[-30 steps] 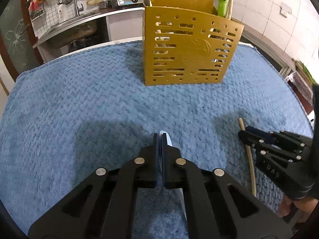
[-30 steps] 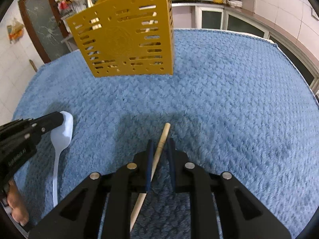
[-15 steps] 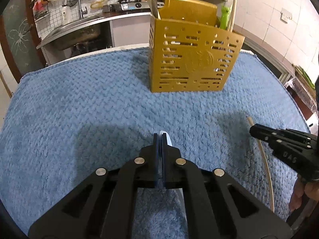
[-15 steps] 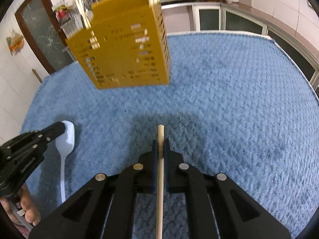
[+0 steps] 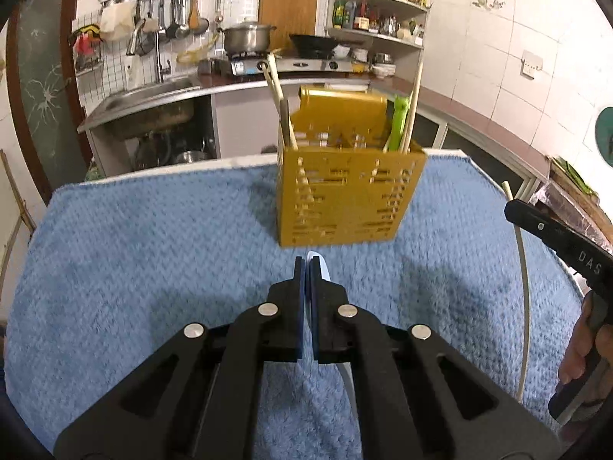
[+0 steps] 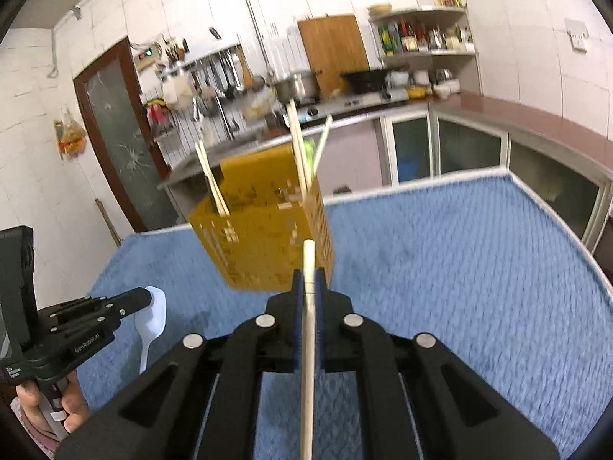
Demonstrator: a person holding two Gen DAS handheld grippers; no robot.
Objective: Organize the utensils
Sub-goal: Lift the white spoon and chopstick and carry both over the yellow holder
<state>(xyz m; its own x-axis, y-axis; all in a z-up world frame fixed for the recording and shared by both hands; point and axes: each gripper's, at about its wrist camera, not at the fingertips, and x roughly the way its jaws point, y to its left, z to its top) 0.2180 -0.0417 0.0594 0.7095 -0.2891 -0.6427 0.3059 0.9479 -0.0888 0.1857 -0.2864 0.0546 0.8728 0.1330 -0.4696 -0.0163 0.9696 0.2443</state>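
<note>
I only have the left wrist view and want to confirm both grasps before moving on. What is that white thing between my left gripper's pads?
Observer: The right wrist view shows it is a white spoon. The left gripper pinches it at the bowl, and the handle points downward.
Operator: I see the right gripper only from the side. Is its chopstick seated properly?
Observer: Yes. The right gripper is shut on the chopstick. It runs straight between the pads, and its tip pokes out past them toward the yellow holder.
</note>
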